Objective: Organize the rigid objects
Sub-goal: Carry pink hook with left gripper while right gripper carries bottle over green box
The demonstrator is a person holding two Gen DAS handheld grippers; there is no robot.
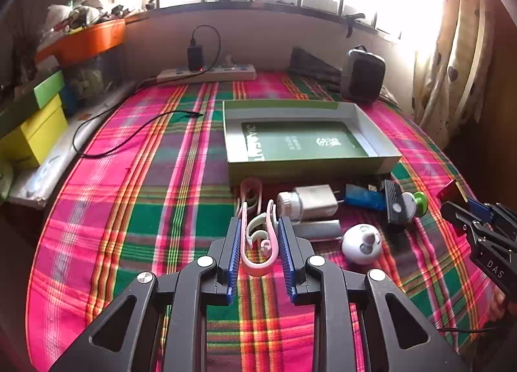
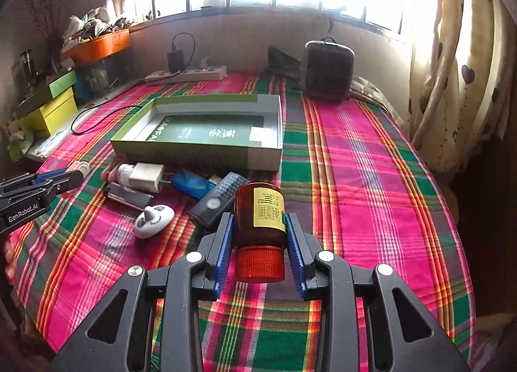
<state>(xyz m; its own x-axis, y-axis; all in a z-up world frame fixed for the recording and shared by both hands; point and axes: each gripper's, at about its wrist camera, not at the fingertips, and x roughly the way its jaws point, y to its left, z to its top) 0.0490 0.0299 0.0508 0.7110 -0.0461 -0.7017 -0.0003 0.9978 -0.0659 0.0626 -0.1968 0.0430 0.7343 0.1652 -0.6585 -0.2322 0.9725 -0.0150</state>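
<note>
Left gripper (image 1: 260, 236): fingers (image 1: 234, 242) clenched on a pink-and-white clip (image 1: 258, 242), pads pressing its two outer arms, its curved end toward the camera; the clip appears clear of the plaid cloth (image 1: 129, 210). Right gripper (image 2: 258, 236): fingers (image 2: 224, 242) grasping an amber bottle (image 2: 258, 210) across its body, red cap toward the camera, yellow label facing up; it too appears lifted off the cloth.

Just beyond lie the items not yet sorted, close together: white egg-shaped gadget (image 1: 362, 244), silver bar (image 1: 318, 228), white charger plug (image 1: 315, 202), blue stick (image 1: 363, 196), black remote (image 2: 219, 200). Behind them stands the open green box (image 1: 303, 132), its tray showing only a printed liner; judged the destination.

Assessment: both loads are secured and the step in hand is the carry to the box. Recommendations: keep both grips unchanged; pass high enough to clear the loose items and the near wall of the box; bring the arms in one after the other so they do not cross; set the bottle down on its side against a wall, as it will likely roll; lower the springy clip until it touches the liner before release.
</note>
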